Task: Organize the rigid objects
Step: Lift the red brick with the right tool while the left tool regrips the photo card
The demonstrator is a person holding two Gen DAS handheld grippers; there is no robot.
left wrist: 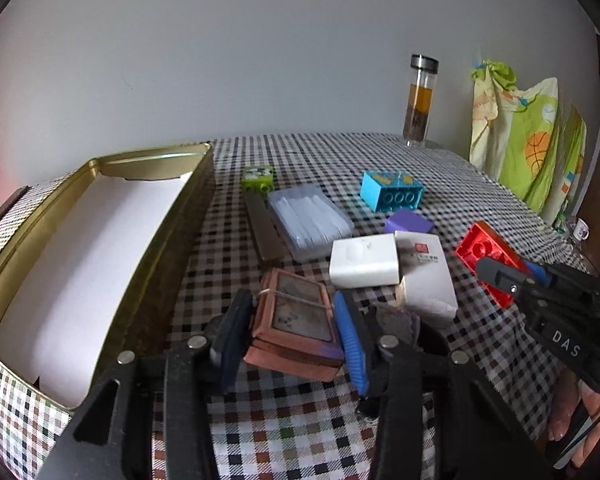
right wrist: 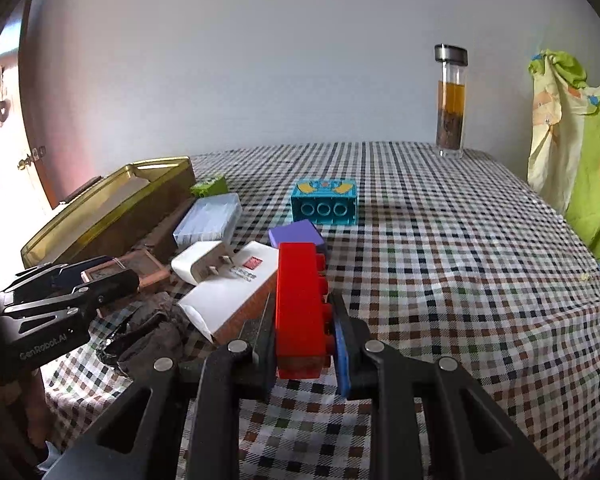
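My left gripper (left wrist: 290, 320) is shut on a flat copper-pink case (left wrist: 296, 320), just right of the open gold tin (left wrist: 156, 240) lined with white. My right gripper (right wrist: 304, 320) is shut on a red toy brick (right wrist: 300, 304); the brick also shows in the left wrist view (left wrist: 484, 252). On the checked cloth lie a white charger (left wrist: 364, 260), a white box (left wrist: 428, 280), a purple block (left wrist: 408, 222), a blue toy brick (left wrist: 392, 192), a clear plastic case (left wrist: 308, 220), a green brick (left wrist: 258, 178) and a brown strip (left wrist: 264, 232).
A glass bottle of tea (right wrist: 451, 100) stands at the table's far right corner. A green patterned cloth (right wrist: 580, 152) hangs past the right edge. A dark crumpled object (right wrist: 148, 336) lies near the front. The tin stands along the table's left edge.
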